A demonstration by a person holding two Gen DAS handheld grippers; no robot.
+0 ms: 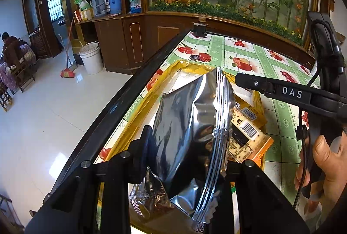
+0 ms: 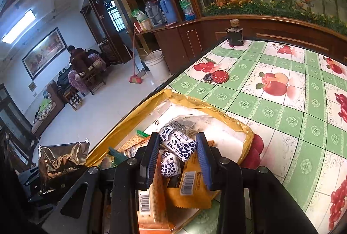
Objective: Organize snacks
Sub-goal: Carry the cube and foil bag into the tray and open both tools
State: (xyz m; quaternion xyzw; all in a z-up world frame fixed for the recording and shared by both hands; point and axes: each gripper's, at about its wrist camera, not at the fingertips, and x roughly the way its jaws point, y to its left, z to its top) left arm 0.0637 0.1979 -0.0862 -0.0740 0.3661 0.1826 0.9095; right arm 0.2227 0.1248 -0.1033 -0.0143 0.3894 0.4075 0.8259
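Left wrist view only: silver foil snack bag [image 1: 186,125], seam side up, filling the frame above the yellow-taped box [image 1: 130,125]. Left gripper [image 1: 184,160] is closed on this bag, both fingers pressed into its lower half, holding it over the box's left side. Right of the bag lie orange cracker packets [image 1: 247,138] with barcodes uppermost. Further right, an arm of the other tool is printed "DAS" [image 1: 291,93], with a bare hand [image 1: 321,169] wrapped around its handle.

Right wrist view only: the same foil bag shows as a crumpled gold-tinted shape [image 2: 63,158] at far left, held off the table edge. Box interior is visible here, white-lined [image 2: 227,136], sitting on the fruit-print tablecloth [image 2: 282,114]. Right gripper [image 2: 177,158] stands partly open, blue-ribbed fingers [image 2: 202,160] either side of a white packet with dark-blue leaf print [image 2: 180,145]; whether the pads touch it cannot be told. Its Chinese characters are too small to read. Below it, the orange packets [image 2: 190,188] show barcodes.

Both views: red ridged lid [image 2: 220,76] on the tablecloth beyond the box; dark bottle [image 2: 234,35] at the table's far corner.
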